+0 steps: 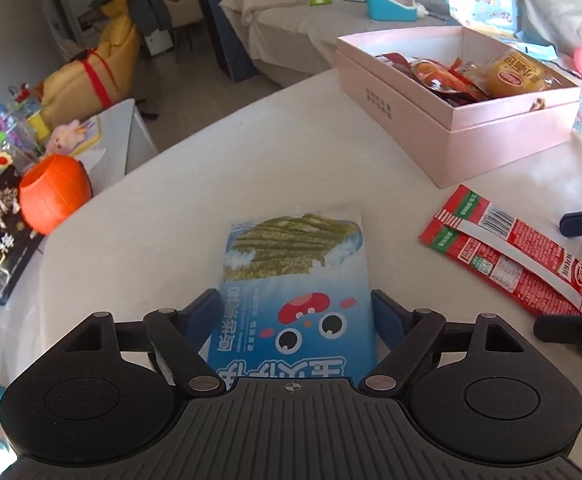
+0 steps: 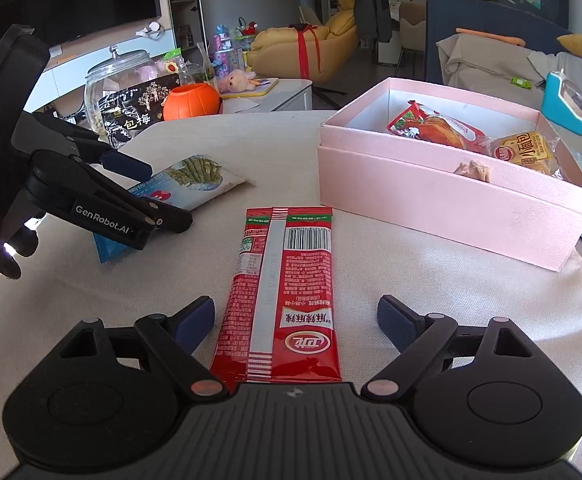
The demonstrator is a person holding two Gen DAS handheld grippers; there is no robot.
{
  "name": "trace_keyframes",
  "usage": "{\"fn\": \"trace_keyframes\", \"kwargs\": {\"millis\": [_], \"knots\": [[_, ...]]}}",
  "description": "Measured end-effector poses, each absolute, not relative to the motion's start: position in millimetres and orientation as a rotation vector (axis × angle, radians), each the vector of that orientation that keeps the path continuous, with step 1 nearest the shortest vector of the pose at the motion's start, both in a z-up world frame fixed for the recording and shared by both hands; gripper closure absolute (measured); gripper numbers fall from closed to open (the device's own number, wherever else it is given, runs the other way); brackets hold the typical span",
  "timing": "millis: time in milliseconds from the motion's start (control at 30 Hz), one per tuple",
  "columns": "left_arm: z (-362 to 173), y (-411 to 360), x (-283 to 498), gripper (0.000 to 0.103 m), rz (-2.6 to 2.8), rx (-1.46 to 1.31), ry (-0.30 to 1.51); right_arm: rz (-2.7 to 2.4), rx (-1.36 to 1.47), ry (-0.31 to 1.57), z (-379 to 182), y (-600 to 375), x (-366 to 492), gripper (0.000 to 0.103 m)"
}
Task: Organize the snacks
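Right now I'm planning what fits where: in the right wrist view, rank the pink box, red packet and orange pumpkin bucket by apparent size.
1. pink box
2. red packet, though nearness enlarges it
3. orange pumpkin bucket, farther away

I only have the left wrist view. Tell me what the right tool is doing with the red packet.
Observer: The right tool is open. Its fingers stand on either side of the red packet, touching neither edge.
Operator: Report free room in the pink box.
Observer: The pink box shows bare floor at its left end. The snack packets sit toward the right.
Operator: Say what stands behind the black bag.
Observer: A glass jar stands behind the black bag.
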State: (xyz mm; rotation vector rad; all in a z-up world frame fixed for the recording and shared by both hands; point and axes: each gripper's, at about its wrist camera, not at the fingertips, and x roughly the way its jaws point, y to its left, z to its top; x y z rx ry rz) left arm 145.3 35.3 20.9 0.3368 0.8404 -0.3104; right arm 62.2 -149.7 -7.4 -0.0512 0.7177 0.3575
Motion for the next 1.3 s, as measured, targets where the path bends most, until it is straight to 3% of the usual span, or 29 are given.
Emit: {"fn": "trace_keyframes", "kwargs": {"millis": [367,700,733,767,800,833,867,967,1133,1233,1300], "knots": [[16.6,54.5,189.2,0.010,-0.310,0.114,0.908,0.369,-0.054,0.726,-7.2,-148.7,62.8,0.011],[17.4,26.2,121.1,0.014,-0.366,0.198,0.895,0.317,-0.046,0.775,-2.2,-142.9,94.5,0.014],[16.9,24.9,121.3,0.014,-0.366,0.194,0.893,0.316,-0.073,0.777,-1.1,-138.9,95.3,0.024],[16.1,24.1,123.1,0.013,-0.368,0.182,0.893,0.328,-0.089,0.778,1.1,-136.5,94.3,0.042],[15.7,23.7,124.6,0.013,-0.366,0.177,0.889,0.347,-0.104,0.785,4.5,-134.8,92.1,0.052],[15.2,23.0,126.5,0.012,-0.366,0.179,0.886,0.348,-0.112,0.791,8.8,-135.3,89.6,0.054],[14.7,22.5,128.2,0.012,-0.366,0.181,0.883,0.342,-0.111,0.789,13.7,-138.4,85.5,0.066],[13.1,20.6,131.5,0.011,-0.360,0.176,0.868,0.336,-0.071,0.772,27.9,-159.1,73.1,0.080],[11.1,18.2,130.9,0.010,-0.346,0.169,0.844,0.273,-0.055,0.727,40.0,-189.5,57.1,0.078],[11.8,18.4,127.4,0.010,-0.342,0.167,0.843,0.275,-0.002,0.750,33.2,-195.1,57.0,0.047],[12.2,19.4,123.6,0.011,-0.348,0.171,0.841,0.294,0.013,0.763,26.7,-188.8,58.6,0.042]]}}
